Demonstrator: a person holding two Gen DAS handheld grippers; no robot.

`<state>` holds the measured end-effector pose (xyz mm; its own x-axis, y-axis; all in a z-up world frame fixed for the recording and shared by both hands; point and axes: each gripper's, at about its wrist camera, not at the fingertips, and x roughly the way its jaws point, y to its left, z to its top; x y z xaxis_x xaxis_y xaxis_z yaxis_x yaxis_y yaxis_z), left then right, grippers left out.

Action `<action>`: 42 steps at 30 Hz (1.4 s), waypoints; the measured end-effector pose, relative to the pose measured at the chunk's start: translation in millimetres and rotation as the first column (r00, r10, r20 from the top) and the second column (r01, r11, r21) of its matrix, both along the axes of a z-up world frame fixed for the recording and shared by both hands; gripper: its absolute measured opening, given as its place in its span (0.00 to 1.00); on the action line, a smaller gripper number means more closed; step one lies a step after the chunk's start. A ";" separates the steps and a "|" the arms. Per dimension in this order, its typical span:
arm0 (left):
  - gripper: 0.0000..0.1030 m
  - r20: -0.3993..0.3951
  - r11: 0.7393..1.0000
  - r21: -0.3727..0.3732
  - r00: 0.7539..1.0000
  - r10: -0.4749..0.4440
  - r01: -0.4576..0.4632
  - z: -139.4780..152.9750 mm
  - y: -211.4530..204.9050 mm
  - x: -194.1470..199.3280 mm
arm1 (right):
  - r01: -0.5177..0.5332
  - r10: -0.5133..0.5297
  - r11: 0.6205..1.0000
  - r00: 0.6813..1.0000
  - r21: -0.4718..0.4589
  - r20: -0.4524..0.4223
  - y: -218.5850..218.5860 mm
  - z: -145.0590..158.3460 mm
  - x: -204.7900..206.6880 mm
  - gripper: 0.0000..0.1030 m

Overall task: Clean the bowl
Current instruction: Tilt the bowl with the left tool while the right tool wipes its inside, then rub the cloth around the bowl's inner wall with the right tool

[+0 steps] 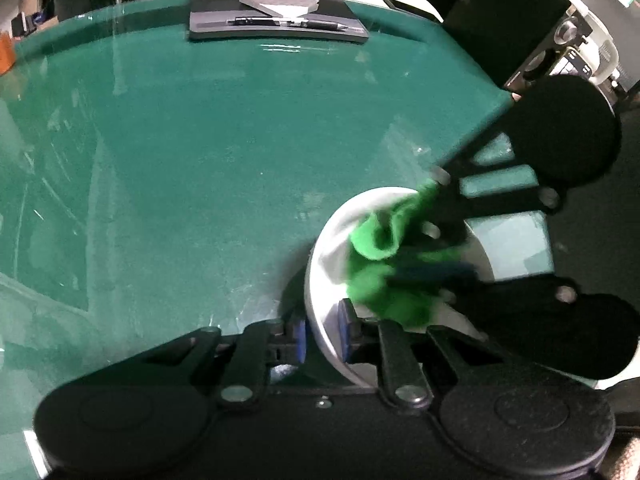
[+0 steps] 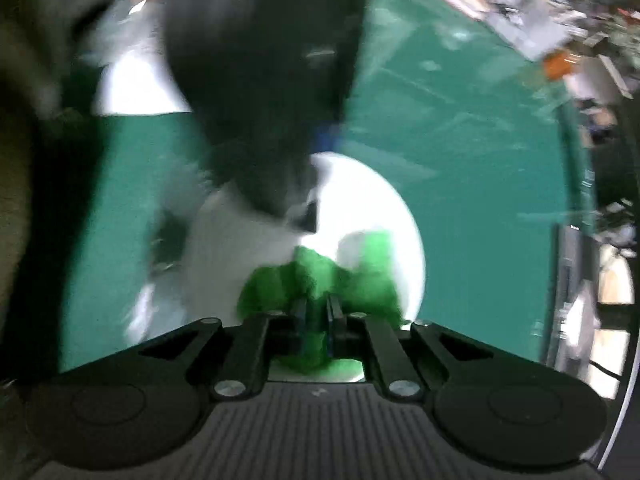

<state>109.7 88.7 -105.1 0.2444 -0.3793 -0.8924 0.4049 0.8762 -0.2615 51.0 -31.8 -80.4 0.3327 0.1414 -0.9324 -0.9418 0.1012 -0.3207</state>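
Green and glossy, the surface (image 1: pixel 200 140) carries a white bowl (image 1: pixel 332 240) near its front right part in the left wrist view, close to the edge where the top falls away to dark floor. Its mouth faces up and somewhat toward the right gripper, and the near wall appears lifted, though how far it tilts is hard to tell. Being round, it has no long axis to speak of.

Inside the bowl lies a crumpled green cloth (image 1: pixel 380 264), bunched against the inner wall and blurred in both views. The left gripper (image 1: pixel 322 338) comes in from the near side pointing steeply down, its jaws pinching the bowl's rim with one blue pad (image 1: pixel 345 334) inside the wall and the other outside. The right gripper (image 2: pixel 318 320) also points steeply down into the bowl, jaws pressed together on a fold of the cloth; in the left wrist view its black linkage crosses over the bowl from the right.

Farther back on the surface sits a dark flat base (image 1: pixel 276 20) with a pen (image 1: pixel 288 22) and a grey pad lying on it. Beyond are cluttered desks and equipment, too blurred to name in the right wrist view.
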 end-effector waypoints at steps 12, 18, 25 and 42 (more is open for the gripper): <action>0.17 0.014 1.000 0.013 1.000 -0.009 0.008 -1.5 -2.5 -0.3 | 0.011 -0.011 1.000 0.999 -0.009 -0.033 -15.5 -6.4 -11.3 0.07; 0.17 0.015 1.000 0.017 1.000 -0.005 0.005 -1.4 -0.1 0.1 | -0.026 0.028 0.998 0.999 0.056 -0.038 -12.3 2.1 -35.6 0.07; 0.18 0.031 0.999 0.037 0.999 -0.005 0.003 -1.1 -5.0 0.8 | -0.024 0.023 0.999 0.999 -0.044 -0.026 -24.1 -4.3 -26.4 0.06; 0.19 0.045 0.999 0.050 0.999 -0.005 0.003 -1.1 -3.3 -1.5 | 0.076 -0.065 0.991 0.992 0.108 -0.104 -55.8 23.0 -53.2 0.23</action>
<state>108.1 85.4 -106.2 0.2829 -0.3359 -0.8984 0.4190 0.8859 -0.1993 -2.2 -87.5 -57.4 0.2510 0.2262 -0.9412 -0.9579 0.1981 -0.2078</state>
